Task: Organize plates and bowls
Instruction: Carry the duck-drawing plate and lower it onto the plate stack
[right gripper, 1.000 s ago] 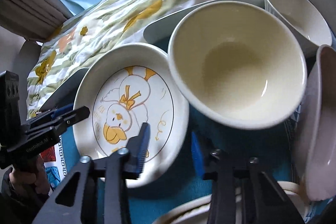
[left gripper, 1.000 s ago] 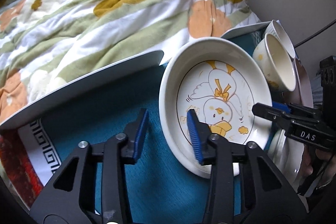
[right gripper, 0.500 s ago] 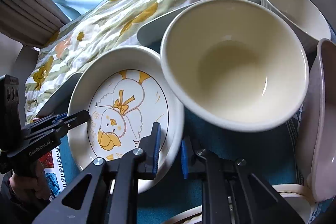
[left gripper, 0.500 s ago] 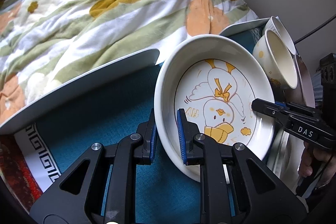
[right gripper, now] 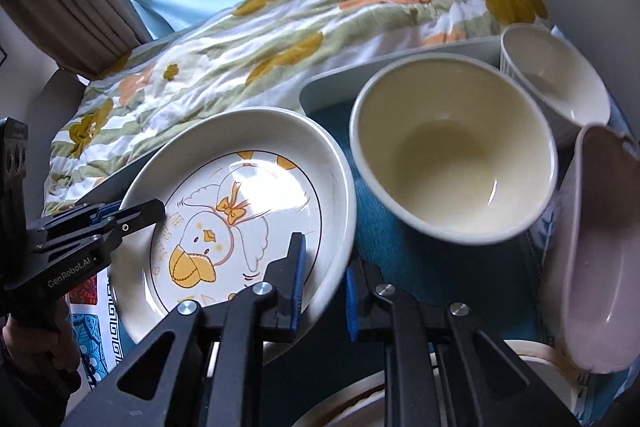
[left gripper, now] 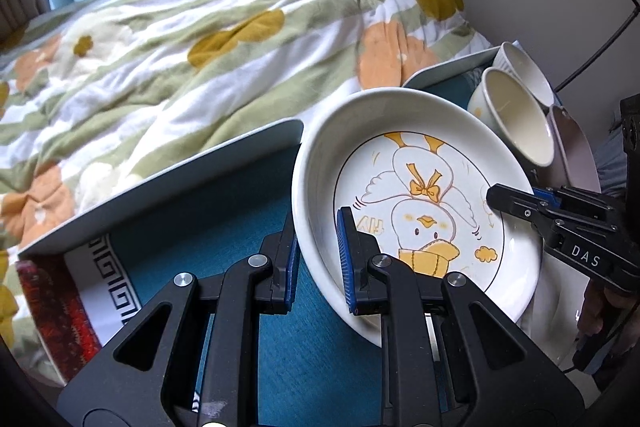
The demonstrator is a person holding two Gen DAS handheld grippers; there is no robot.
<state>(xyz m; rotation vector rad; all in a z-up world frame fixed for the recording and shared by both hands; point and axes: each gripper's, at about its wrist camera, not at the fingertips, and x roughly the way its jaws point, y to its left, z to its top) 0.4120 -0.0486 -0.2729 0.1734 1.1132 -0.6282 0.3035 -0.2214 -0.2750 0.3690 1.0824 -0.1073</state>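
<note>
the duck plate (left gripper: pixel 420 195), tilted at center right of the left wrist view over the teal cloth (left gripper: pixel 224 211), is clamped at opposite rims by the left gripper (left gripper: pixel 318 259) and the right gripper (right gripper: pixel 322 281), with a cream bowl (right gripper: pixel 452 151) at its upper right.

The rim of the duck plate (right gripper: pixel 240 203) is clamped between the blue pads of the right gripper (right gripper: pixel 322 291). The plate's opposite edge, to the tongs' left, is gripped by the left gripper (right gripper: pixel 132 213). A cream bowl (right gripper: pixel 452 151) is seen just beyond the tongs; a white bowl (right gripper: pixel 556 83) farther right; a pink dish (right gripper: pixel 600 239) at right.
</note>
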